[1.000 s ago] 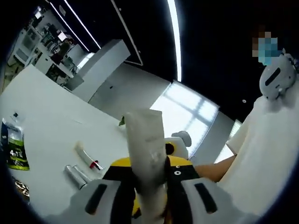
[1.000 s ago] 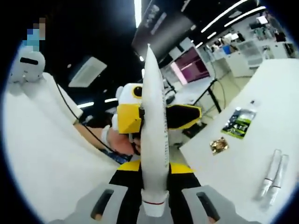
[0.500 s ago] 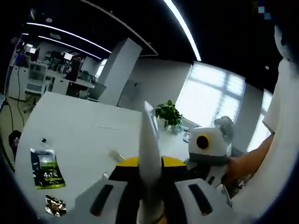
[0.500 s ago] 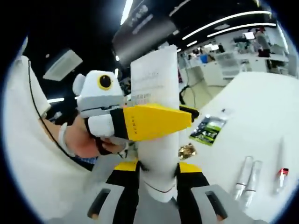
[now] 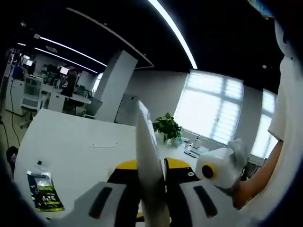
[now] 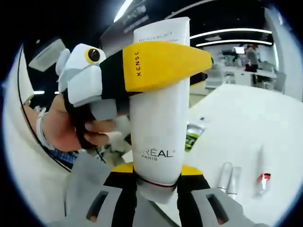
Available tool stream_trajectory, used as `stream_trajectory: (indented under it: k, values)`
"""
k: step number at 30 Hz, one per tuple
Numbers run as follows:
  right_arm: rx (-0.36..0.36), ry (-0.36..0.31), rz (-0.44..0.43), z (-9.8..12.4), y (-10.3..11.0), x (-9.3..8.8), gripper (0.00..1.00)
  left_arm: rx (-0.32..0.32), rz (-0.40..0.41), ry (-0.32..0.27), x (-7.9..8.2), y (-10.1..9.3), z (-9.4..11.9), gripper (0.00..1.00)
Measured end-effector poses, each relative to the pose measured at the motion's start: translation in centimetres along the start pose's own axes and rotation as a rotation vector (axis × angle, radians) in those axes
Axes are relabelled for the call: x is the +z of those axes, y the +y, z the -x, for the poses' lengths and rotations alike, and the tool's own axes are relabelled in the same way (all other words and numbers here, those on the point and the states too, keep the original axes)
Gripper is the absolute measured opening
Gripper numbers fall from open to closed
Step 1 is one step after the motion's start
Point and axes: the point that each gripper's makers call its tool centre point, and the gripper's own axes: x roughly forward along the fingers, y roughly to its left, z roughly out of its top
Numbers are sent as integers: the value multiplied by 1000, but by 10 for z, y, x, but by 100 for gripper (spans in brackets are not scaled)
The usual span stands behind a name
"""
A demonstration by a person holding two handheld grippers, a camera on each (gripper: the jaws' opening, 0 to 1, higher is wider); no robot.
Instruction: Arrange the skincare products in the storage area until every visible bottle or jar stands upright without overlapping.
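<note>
A white skincare tube (image 6: 158, 118) is held off the surface (image 6: 246, 137), gripped near its cap by the right hand-held gripper (image 6: 158, 189) and higher up by the left hand-held gripper (image 6: 156, 66); mid-handover, it next needs standing upright.

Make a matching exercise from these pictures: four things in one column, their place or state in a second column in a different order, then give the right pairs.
Things
1. white tube
2. green sachet
3. two silver tubes
4. potted plant

Places or states
A. lying side by side on the white table
B. standing at the table's far end, before the windows
C. held between both hand-held grippers, off the table
D. lying flat on the table, left of the left hand-held gripper

Pairs: 1-C, 2-D, 3-A, 4-B
</note>
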Motion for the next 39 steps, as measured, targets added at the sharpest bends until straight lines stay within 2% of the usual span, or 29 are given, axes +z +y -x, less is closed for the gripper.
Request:
stream_trajectory:
  k: [2, 5, 11, 14, 20, 23, 25, 28, 31, 34, 37, 39]
  values:
    - [-6, -26, -11, 1, -2, 5, 27, -4, -31, 37, -11, -5, -1, 17]
    - [-7, -11, 9, 0, -4, 7, 27, 9, 1, 8, -13, -4, 1, 17]
    - [23, -5, -31, -3, 0, 2, 29, 19, -3, 72, -16, 1, 3, 13]
    - [36, 32, -9, -10, 0, 1, 30, 33, -62, 85, -19, 1, 5, 12]
    - [55, 54, 45, -10, -1, -1, 33, 79, -47, 100, -23, 19, 13, 12]
    - [37, 47, 13, 2, -14, -6, 40, 120, -78, 129, -29, 36, 22, 12]
    - [17, 48, -26, 9, -22, -9, 35, 151, -104, 151, -33, 46, 28, 12]
    - [4, -18, -127, 21, -32, -2, 39, 191, -120, 174, -38, 58, 34, 12]
    - [17, -81, -191, 32, -33, 13, 43, 217, -164, 228, -46, 62, 38, 12]
    - [33, -156, -249, 38, -29, 33, 45, 194, -225, 260, -52, 52, 35, 12]
    - [45, -195, -320, 33, -25, 48, 54, 176, -264, 291, -58, 42, 30, 12]
    - [54, -199, -342, 28, -22, 51, 55, 162, -276, 303, -62, 35, 26, 12]
